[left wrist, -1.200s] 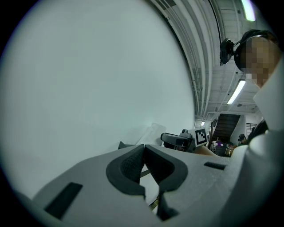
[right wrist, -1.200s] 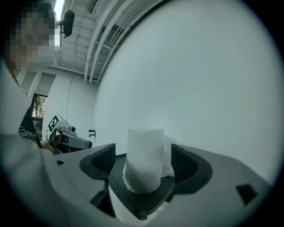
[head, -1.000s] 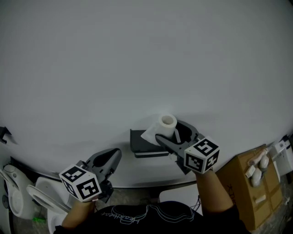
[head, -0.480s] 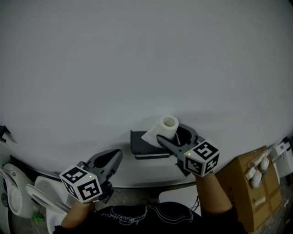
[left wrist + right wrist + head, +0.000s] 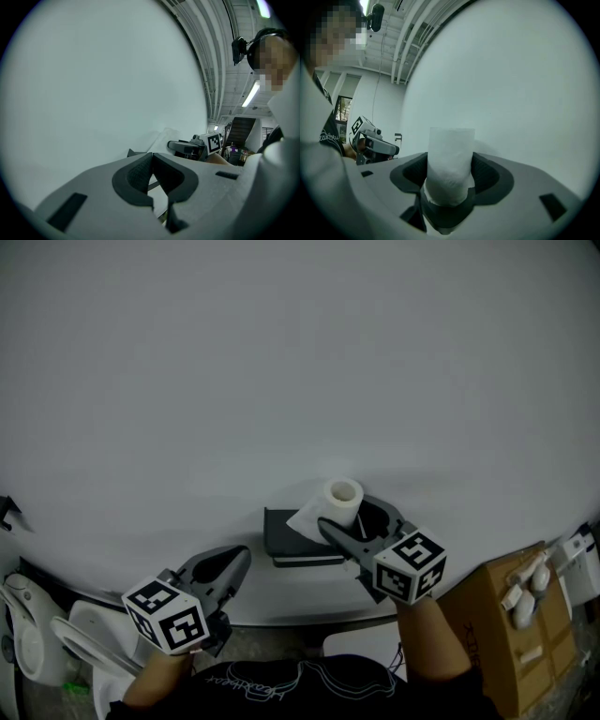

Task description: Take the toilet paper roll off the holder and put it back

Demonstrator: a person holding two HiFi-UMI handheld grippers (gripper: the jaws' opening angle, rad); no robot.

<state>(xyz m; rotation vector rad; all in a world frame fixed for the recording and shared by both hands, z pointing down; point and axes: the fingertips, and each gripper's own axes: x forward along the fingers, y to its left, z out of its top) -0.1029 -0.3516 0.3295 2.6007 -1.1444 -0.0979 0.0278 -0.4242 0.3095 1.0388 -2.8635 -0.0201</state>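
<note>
A white toilet paper roll (image 5: 342,496) stands end-up at the right end of the black holder (image 5: 284,538) on the white wall, with a loose sheet draped over the holder. My right gripper (image 5: 348,513) is shut on the roll. In the right gripper view both pads press into the roll (image 5: 451,154) and dent it between the jaws of the right gripper (image 5: 450,174). Whether the roll still sits on the holder's arm is hidden. My left gripper (image 5: 236,561) hangs low at the left, away from the holder. Its jaws are shut and empty (image 5: 152,157).
A plain white wall (image 5: 300,362) fills most of the head view. A cardboard box (image 5: 495,629) with small white items on top stands at the lower right. A white toilet (image 5: 42,638) is at the lower left. The person's dark shirt is at the bottom.
The right gripper's jaws have drawn in onto the roll. The roll and holder have barely shifted in the view. The left gripper has stayed where it was.
</note>
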